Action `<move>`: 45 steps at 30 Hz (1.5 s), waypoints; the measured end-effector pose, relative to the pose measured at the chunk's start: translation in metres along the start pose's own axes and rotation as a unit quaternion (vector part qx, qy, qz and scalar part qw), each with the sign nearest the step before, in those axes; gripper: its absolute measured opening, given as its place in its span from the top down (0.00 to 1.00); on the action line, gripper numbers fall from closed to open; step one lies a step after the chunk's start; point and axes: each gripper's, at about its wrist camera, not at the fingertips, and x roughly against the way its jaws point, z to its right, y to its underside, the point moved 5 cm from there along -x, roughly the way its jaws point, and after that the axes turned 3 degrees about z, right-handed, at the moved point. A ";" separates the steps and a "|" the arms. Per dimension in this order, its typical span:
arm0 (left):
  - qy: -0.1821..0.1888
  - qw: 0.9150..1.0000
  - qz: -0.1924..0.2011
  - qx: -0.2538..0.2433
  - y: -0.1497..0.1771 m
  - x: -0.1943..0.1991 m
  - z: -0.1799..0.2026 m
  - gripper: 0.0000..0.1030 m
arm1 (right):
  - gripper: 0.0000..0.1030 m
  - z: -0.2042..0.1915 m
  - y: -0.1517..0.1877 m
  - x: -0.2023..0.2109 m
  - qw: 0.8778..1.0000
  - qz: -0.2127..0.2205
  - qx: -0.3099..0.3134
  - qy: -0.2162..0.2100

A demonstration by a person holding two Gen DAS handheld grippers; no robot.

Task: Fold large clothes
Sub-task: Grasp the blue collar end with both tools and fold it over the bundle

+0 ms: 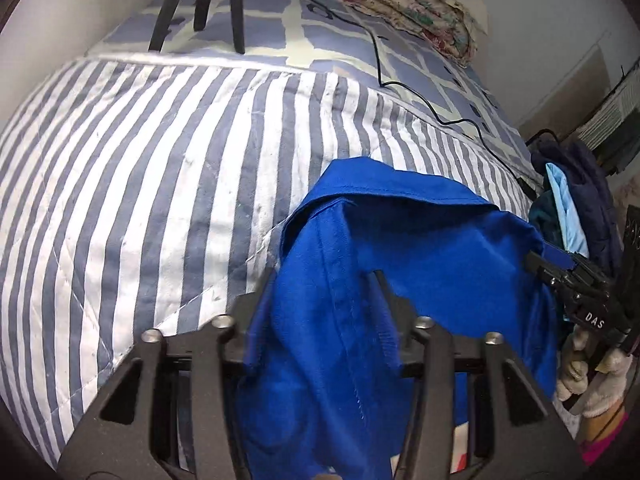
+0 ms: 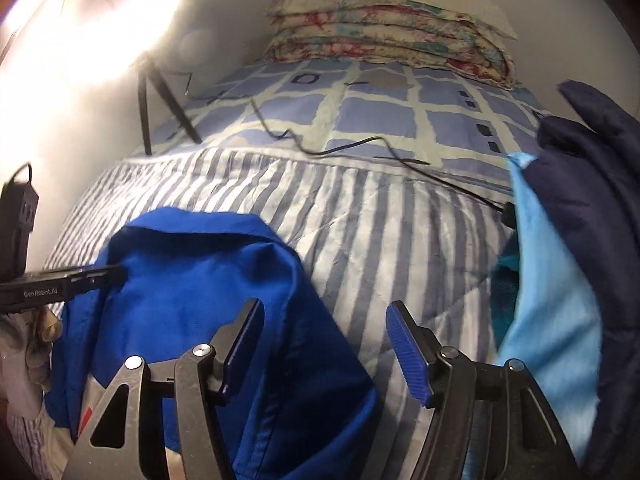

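Your bed (image 2: 400,248) carries a striped quilt (image 1: 140,168), with the blue garment (image 2: 192,280) draped on it; tripod legs (image 1: 200,0), a black cable (image 2: 340,146) and folded floral bedding (image 2: 392,32) lie beyond.

Black left gripper (image 1: 324,288) linkage, silver screws, right gripper (image 2: 326,344) blue ribbed pads (image 2: 408,354)
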 end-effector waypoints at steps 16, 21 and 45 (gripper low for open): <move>0.024 0.995 0.087 -0.045 0.001 0.079 0.041 0.97 | 0.97 -0.023 0.004 0.052 0.998 0.041 0.007 -0.040; 0.038 0.992 0.106 -0.054 0.014 0.124 0.061 0.98 | 0.98 -0.028 0.002 0.100 0.996 0.068 0.001 -0.060; 0.086 0.986 0.126 -0.066 0.199 0.297 0.094 0.98 | 0.98 -0.065 0.143 0.306 0.987 0.106 0.002 -0.119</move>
